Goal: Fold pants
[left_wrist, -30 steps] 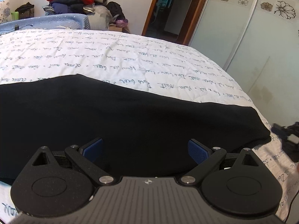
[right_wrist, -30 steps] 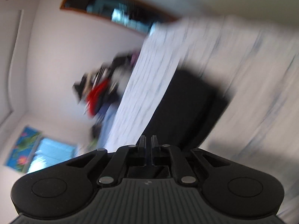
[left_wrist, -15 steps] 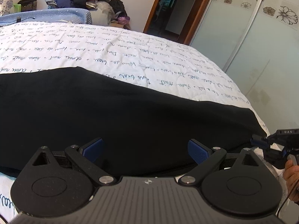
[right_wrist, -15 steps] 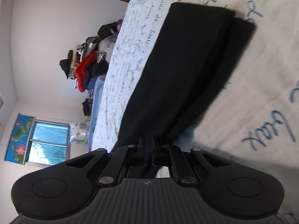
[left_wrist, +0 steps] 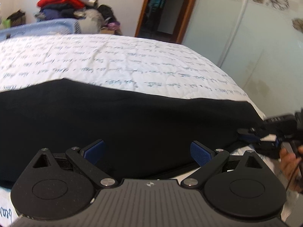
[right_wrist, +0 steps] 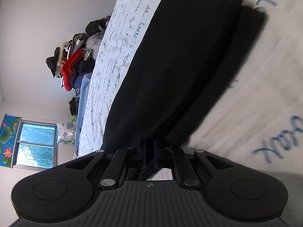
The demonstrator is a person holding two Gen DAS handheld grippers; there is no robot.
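Black pants [left_wrist: 132, 117] lie in a long folded strip across the white bedspread with blue script [left_wrist: 113, 56]. My left gripper [left_wrist: 147, 151] hovers over the strip's near edge, wide open, its blue pads [left_wrist: 200, 153] apart with only fabric below them. My right gripper [left_wrist: 253, 135] sits at the right end of the strip, held by a hand [left_wrist: 289, 162]. In the right wrist view the pants [right_wrist: 180, 56] stretch away from that gripper [right_wrist: 150, 147]. Its fingers stand almost together, just starting to part. I see no cloth pinched between them.
A pile of clothes [left_wrist: 66, 1] with a red garment sits beyond the bed's far side. A doorway [left_wrist: 162, 9] and frosted sliding wardrobe doors [left_wrist: 255, 47] stand to the right. The bed edge [left_wrist: 251, 102] drops off near the right gripper. A window [right_wrist: 36, 143] shows in the right wrist view.
The right gripper has come down to the right end of the pants and now shows closer in the left wrist view. The left gripper has stayed open over the strip.
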